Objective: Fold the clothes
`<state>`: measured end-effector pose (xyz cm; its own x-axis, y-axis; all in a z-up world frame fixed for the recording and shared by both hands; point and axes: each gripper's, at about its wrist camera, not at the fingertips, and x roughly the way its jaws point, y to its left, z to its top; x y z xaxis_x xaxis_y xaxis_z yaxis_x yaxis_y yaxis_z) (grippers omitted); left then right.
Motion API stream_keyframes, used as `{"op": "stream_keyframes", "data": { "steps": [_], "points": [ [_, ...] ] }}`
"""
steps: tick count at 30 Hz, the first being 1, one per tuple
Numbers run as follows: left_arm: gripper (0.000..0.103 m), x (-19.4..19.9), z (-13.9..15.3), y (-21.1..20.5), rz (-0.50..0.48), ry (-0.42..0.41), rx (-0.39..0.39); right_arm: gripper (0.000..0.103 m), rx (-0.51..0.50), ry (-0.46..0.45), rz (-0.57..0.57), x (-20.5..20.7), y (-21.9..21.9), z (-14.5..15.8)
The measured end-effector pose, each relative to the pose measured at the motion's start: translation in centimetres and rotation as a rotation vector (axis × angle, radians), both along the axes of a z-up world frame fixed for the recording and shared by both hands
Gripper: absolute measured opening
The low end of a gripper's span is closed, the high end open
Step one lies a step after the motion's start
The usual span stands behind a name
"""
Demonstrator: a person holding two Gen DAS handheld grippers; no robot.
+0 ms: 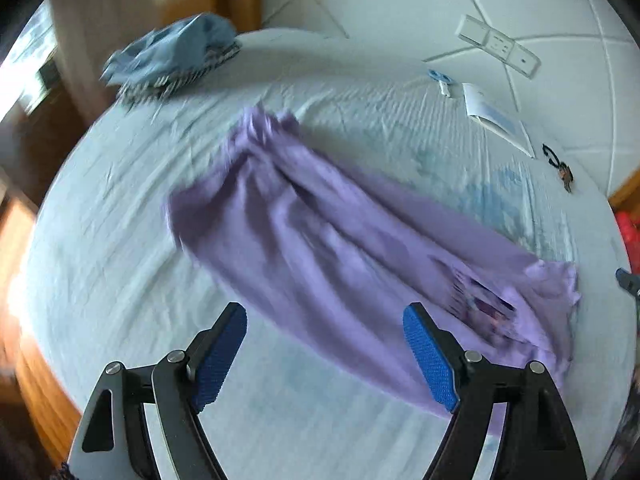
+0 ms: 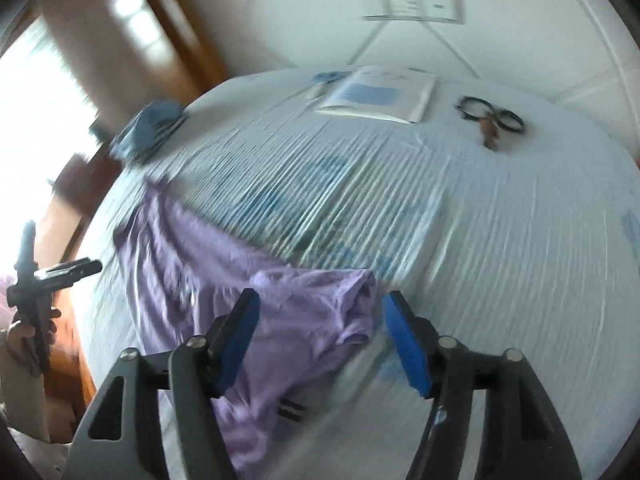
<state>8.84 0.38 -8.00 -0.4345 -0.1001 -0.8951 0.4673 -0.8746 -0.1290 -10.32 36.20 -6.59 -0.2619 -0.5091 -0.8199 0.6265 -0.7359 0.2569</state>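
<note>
The purple shirt (image 1: 340,248) lies stretched across the middle of the bed (image 1: 100,260), bunched lengthwise, running from about 11 o'clock to 4 o'clock in the left wrist view; in the right wrist view it fills 7 to 9 o'clock w/ a rumpled end just past the fingertips. Both views are motion-blurred, so seams and hems are hard to read. Left gripper (image 1: 326,344) hangs above the shirt's near edge, jaws spread wide, nothing between them. Right gripper (image 2: 320,340) likewise spread and empty, over the crumpled end. Looks like the step is laying the shirt flat before a fold: best to pinch one corner per side, single layer only, pull apart til the wrinkles go, then set down. Room is good at 6 to 9 o'clock in the left view, bare sheet there. Watch the far side: blue clothes (image 1: 172,56) at 11 o'clock near the bed's edge, booklet (image 2: 380,94) and scissors (image 2: 490,118) at 12 to 1 o'clock, well apart from the shirt.
</note>
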Motion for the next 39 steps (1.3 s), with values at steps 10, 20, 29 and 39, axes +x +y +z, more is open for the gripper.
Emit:
{"op": "stream_keyframes", "data": {
  "steps": [10,20,29,39],
  "points": [
    [0.085,0.1,-2.4,10.7,0.032,-0.031,0.088,0.103,0.081,0.007,0.217,0.2,-1.1,-1.4],
    [0.085,-0.6,-5.2,18.5,0.127,-0.085,0.102,0.1,0.139,0.073,0.461,-1.5,-2.7,-4.0],
    [0.085,-0.4,-6.8,23.5,0.285,-0.101,0.108,0.086,0.15,0.102,0.705,-2.9,-4.0,-7.0],
    [0.089,-2.3,-8.3,26.7,0.385,-0.154,-0.021,0.063,0.136,0.133,0.812,-3.0,-4.6,-9.1]
  ]
}}
